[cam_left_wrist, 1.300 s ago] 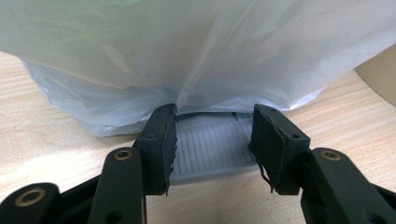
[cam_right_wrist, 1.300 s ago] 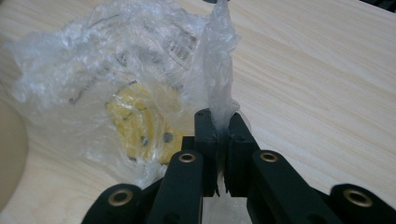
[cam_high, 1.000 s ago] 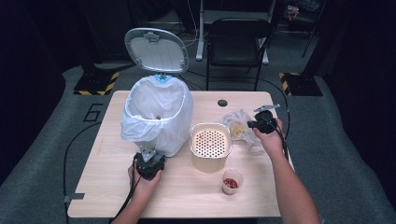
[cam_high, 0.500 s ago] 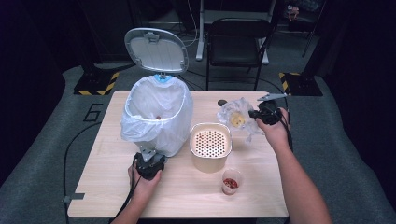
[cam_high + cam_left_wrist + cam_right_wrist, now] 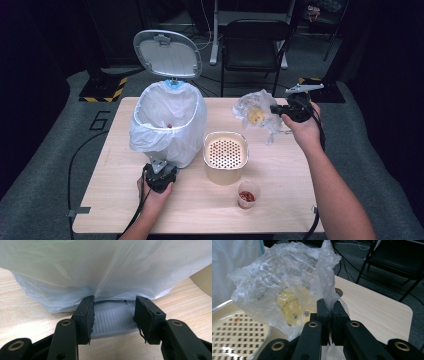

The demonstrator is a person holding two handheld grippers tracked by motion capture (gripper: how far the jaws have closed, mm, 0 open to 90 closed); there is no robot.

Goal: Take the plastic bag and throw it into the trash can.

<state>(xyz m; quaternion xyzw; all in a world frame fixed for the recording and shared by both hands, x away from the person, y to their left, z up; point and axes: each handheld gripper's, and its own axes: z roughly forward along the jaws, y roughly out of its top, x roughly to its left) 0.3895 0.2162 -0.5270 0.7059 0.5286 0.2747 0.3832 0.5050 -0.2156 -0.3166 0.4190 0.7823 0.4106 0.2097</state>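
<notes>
The white lidded bin lined with a pale plastic bag stands open on the wooden table, and the left gripper at its foot clamps the bin's grey ribbed pedal. Held up above the table's far right, the right gripper pinches a crumpled clear plastic bag (something yellow inside). Beside the bin sit a cream perforated basket and a small clear cup of red bits.

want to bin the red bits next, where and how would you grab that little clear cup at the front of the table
Grip the clear cup across its side wall, near mid-height, coming in level from the person's side of the table. It stands upright with its mouth open and red pieces inside, so a sideways pinch probably keeps it from tipping. The perforated beige container stands close behind it, which likely rules out coming from the far side.
</notes>
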